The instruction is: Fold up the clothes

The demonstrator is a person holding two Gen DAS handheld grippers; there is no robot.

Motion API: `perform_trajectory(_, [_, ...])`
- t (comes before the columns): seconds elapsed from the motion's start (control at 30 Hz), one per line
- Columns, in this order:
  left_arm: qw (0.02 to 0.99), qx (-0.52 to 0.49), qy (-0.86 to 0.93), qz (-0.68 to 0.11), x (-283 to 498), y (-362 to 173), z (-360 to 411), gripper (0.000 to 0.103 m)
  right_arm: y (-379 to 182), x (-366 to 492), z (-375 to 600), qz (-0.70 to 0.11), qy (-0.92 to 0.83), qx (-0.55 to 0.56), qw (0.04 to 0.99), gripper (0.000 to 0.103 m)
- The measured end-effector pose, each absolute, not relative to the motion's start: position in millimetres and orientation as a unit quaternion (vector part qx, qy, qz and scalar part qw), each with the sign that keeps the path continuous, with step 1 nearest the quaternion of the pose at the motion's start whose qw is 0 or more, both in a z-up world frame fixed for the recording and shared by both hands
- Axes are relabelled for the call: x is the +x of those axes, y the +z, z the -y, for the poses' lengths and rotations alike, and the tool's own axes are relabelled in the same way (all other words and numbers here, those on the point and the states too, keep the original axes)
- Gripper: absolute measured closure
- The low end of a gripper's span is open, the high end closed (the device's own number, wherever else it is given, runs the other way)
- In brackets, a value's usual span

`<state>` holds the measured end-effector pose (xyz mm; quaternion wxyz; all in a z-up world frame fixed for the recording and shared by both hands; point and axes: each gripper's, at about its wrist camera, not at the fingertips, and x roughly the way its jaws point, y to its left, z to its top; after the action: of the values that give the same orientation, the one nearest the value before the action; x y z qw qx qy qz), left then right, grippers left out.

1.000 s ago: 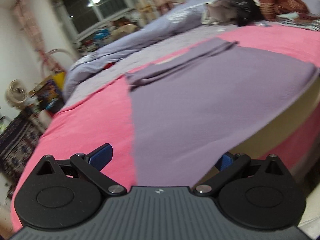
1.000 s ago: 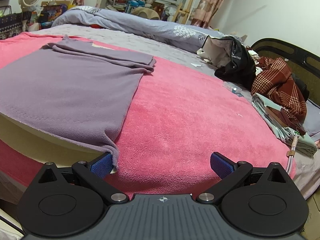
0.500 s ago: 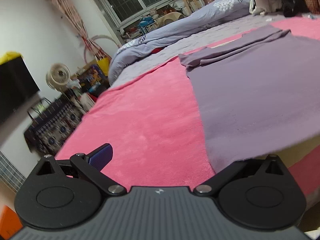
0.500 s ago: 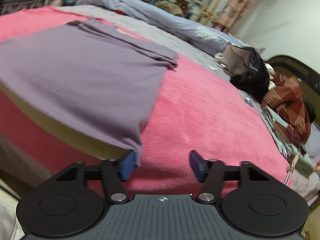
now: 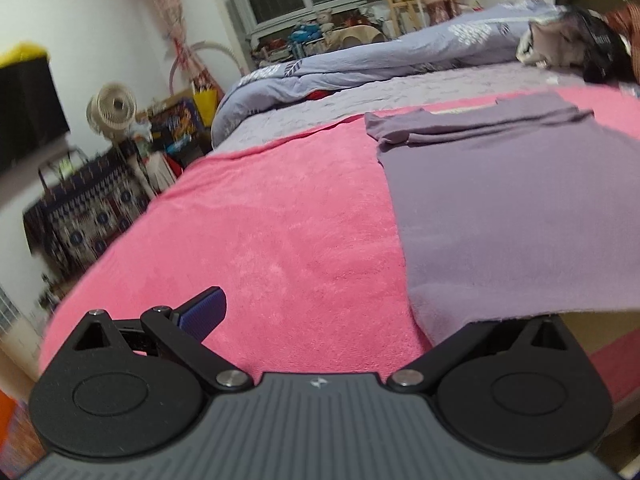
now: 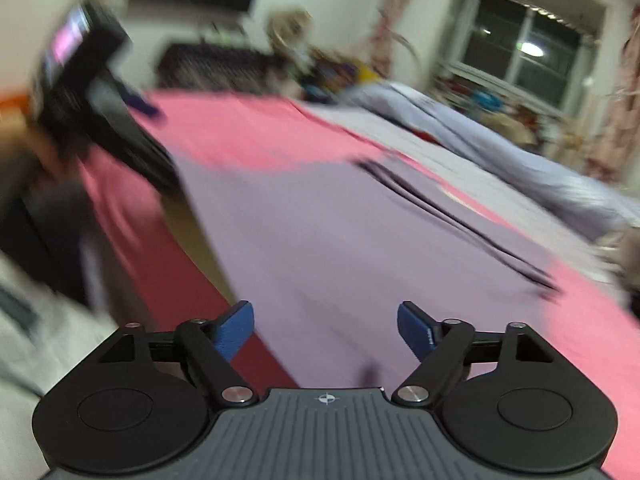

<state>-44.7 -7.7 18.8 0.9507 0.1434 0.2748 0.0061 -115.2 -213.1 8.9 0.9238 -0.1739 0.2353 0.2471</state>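
Low over the purple shirt (image 5: pixel 520 216), left tongs (image 5: pixel 324 316) and right tongs (image 6: pixel 326 330) both spread.

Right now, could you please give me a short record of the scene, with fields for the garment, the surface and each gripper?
garment: purple shirt, spread flat, sleeves folded in at the far end
surface: pink blanket on the bed
near hem: hangs over the bed edge
left gripper: open, at the shirt's near left corner, right finger hidden under the hem
right gripper: open, empty, over the hem; view blurred
behind: blue duvet
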Motion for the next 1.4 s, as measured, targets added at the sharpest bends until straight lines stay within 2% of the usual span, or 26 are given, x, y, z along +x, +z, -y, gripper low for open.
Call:
perform_trajectory(0.13, [0.954, 0.12, 0.006, -0.276, -44.6, 17.5, 0.4, 0.0, 2.5, -107.8, 167.2, -0.199, 0.249, -0.171, 0.932, 0.02])
perform_trajectory(0.27, [0.953, 0.126, 0.009, -0.275, -47.2, 13.9, -0.4, 0.0, -14.1, -107.1, 157.3, -0.183, 0.161, -0.204, 0.948, 0.019])
perform_trajectory(0.47, [0.953, 0.121, 0.013, -0.276, -49.1, 9.5, -4.2, 0.0, -27.0, -108.3, 204.4, -0.18, 0.05, -0.248, 0.95, 0.01])
perform_trajectory(0.67, [0.953, 0.122, 0.02, -0.275, -50.1, 8.2, -6.0, 0.0, -35.0, -102.7, 266.2, -0.216, -0.119, -0.295, 0.923, 0.01])
perform_trajectory(0.77, [0.953, 0.129, 0.023, -0.272, -51.6, 8.2, -5.3, 0.0, -35.6, -96.3, 307.3, -0.258, -0.19, -0.276, 0.906, 0.009])
perform_trajectory(0.8, [0.953, 0.132, 0.024, -0.27, -52.3, 8.5, -4.6, 0.0, -32.0, -98.0, 321.0, -0.27, -0.191, -0.253, 0.909, 0.005])
perform_trajectory(0.9, [0.954, 0.142, 0.027, -0.263, -54.9, 10.7, -2.9, 0.0, -20.8, -102.8, 345.4, -0.28, -0.175, -0.196, 0.923, 0.005])
perform_trajectory(1.13, [0.958, 0.162, 0.029, -0.237, -53.7, 29.0, -3.4, 0.0, -8.8, -108.4, 346.6, -0.258, -0.161, -0.215, 0.928, 0.005])
perform_trajectory(1.4, [0.963, 0.171, 0.011, -0.207, -17.3, 69.9, -1.1, 0.0, 51.0, -87.1, 383.4, -0.238, -0.137, -0.129, 0.953, 0.0])
